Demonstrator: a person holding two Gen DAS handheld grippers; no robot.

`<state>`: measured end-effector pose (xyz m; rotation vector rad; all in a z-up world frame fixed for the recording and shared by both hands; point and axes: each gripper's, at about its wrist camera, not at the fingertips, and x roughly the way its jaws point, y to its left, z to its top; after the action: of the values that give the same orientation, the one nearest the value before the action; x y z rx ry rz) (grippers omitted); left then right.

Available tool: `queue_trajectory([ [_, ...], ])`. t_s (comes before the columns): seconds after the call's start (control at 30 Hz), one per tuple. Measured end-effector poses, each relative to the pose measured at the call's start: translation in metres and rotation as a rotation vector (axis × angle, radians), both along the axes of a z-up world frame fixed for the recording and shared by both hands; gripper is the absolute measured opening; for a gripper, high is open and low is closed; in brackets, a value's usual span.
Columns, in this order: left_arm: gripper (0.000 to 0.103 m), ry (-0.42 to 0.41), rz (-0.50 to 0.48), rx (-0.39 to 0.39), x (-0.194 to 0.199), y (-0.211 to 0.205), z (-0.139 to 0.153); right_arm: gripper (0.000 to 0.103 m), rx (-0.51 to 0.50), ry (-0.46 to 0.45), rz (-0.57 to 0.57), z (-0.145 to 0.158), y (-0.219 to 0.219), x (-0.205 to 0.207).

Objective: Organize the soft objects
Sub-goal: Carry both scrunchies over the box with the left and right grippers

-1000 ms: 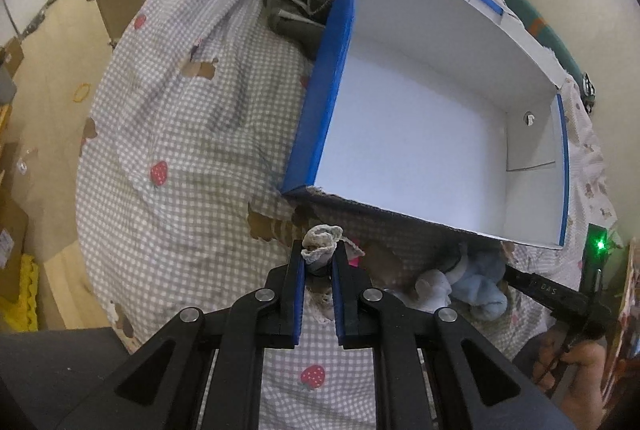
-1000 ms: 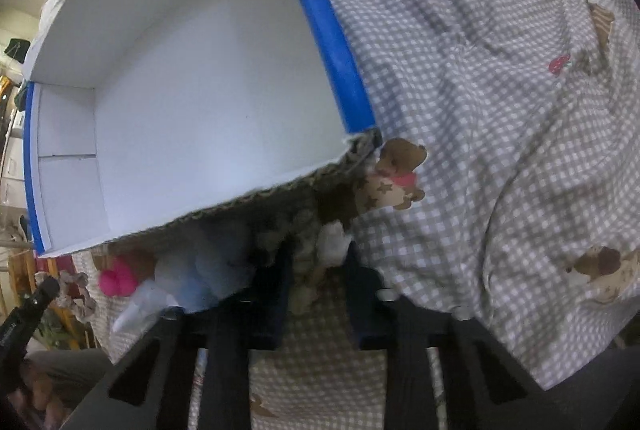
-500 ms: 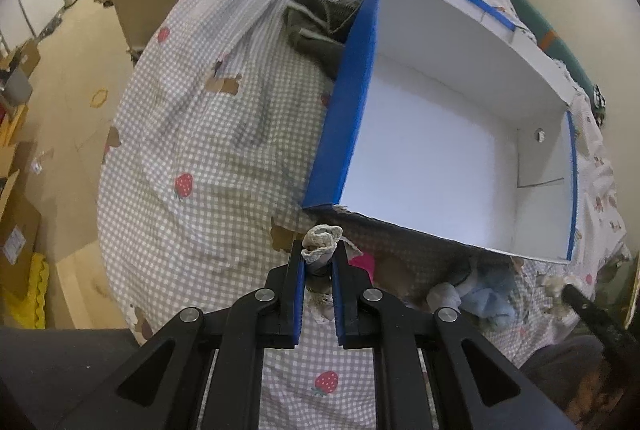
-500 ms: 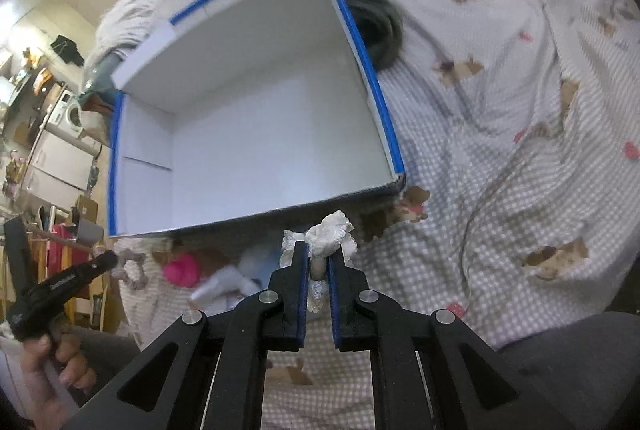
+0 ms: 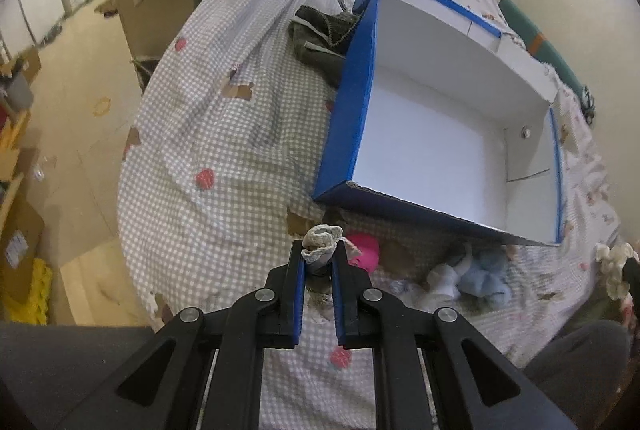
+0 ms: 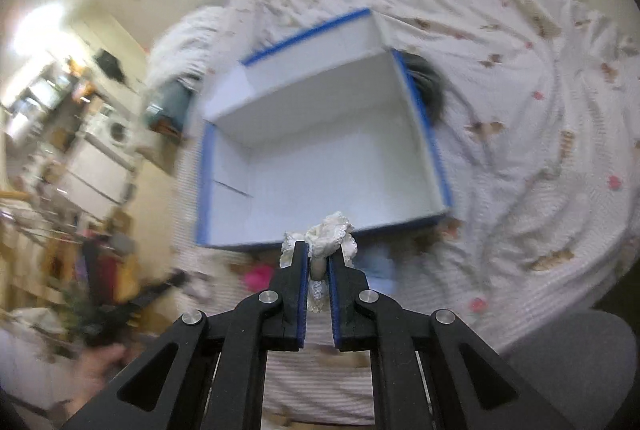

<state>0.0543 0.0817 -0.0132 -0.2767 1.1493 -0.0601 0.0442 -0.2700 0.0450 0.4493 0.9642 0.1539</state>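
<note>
The left gripper [image 5: 319, 257] pinches a lace-trimmed sock [image 5: 320, 244], and the right gripper [image 6: 318, 257] pinches a white lace sock [image 6: 328, 236]; both hover just short of the blue-edged box [image 5: 344, 118]. Each grip is a thin fold, so a dangling end may catch the box's near wall and pull free outside it.

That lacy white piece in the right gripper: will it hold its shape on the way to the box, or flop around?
Probably floppy: the lacy white piece bunches above the right gripper and a strip dangles below the pinch. It looks light, so likely no slipping. A trailing end could snag the blue box rim.
</note>
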Motion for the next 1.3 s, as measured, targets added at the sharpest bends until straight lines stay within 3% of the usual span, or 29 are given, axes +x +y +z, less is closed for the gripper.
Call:
queue_trajectory([
  [0.13, 0.011, -0.06, -0.014, 0.051, -0.002, -0.007, 0.022, 0.011, -0.016, -0.039, 0.031, 0.017, 0.009, 0.007],
  [0.4, 0.011, -0.137, -0.051, 0.122, 0.003, -0.032, 0.076, 0.011, -0.004, -0.044, 0.08, 0.018, 0.018, 0.032],
  [0.67, 0.011, -0.195, -0.084, 0.177, 0.033, -0.062, 0.111, 0.011, -0.022, -0.068, 0.131, 0.019, 0.019, 0.058],
  [0.93, 0.011, -0.202, -0.126, 0.227, 0.083, -0.09, 0.091, 0.011, -0.048, -0.051, 0.146, -0.009, 0.021, 0.106],
  [1.07, 0.011, -0.172, -0.141, 0.214, 0.11, -0.102, 0.074, 0.011, -0.037, -0.019, 0.142, -0.031, 0.021, 0.132],
  [1.3, 0.011, -0.13, -0.186, 0.223, 0.131, -0.121, 0.027, 0.011, -0.077, 0.031, 0.153, -0.071, 0.021, 0.149],
])
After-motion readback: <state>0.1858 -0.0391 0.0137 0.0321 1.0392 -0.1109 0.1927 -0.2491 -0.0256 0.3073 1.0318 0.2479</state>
